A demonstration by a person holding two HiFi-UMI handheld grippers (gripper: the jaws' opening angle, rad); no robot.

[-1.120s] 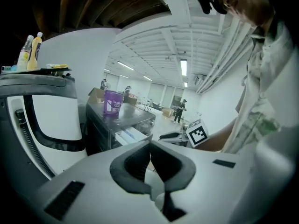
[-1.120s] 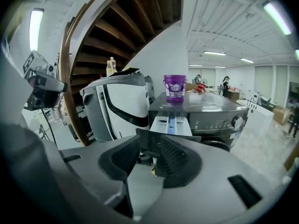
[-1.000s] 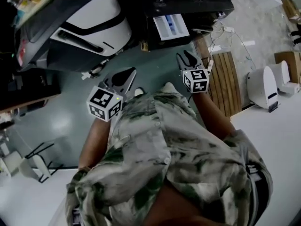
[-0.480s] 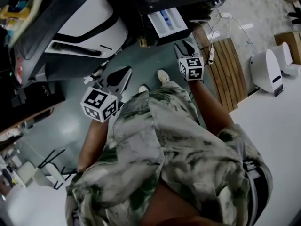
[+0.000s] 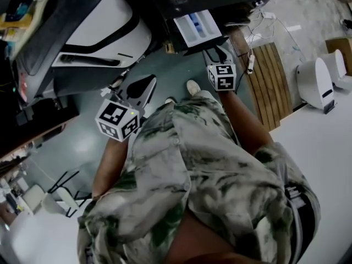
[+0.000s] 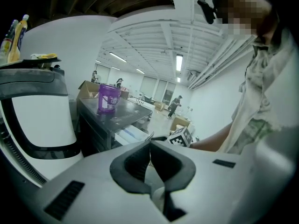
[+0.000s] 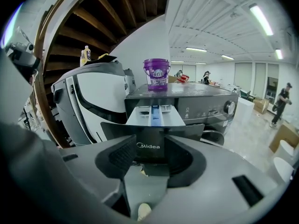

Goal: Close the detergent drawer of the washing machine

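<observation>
Atop washer: purple bucket; det. drawer out below.

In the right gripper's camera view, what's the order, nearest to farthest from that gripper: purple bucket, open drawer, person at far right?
1. Drawer, straight ahead of the right gripper, whose jaws have just been opening, gripping nothing.
2. Purple bucket, behind it, atop the washing machine.
3. Person, far right, across the room.

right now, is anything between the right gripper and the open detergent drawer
Nothing visible does. The right gripper, its jaws empty and just opening wider, faces the front of the detergent drawer head-on; the drawer's way back into the washing machine looks clear too.
</observation>
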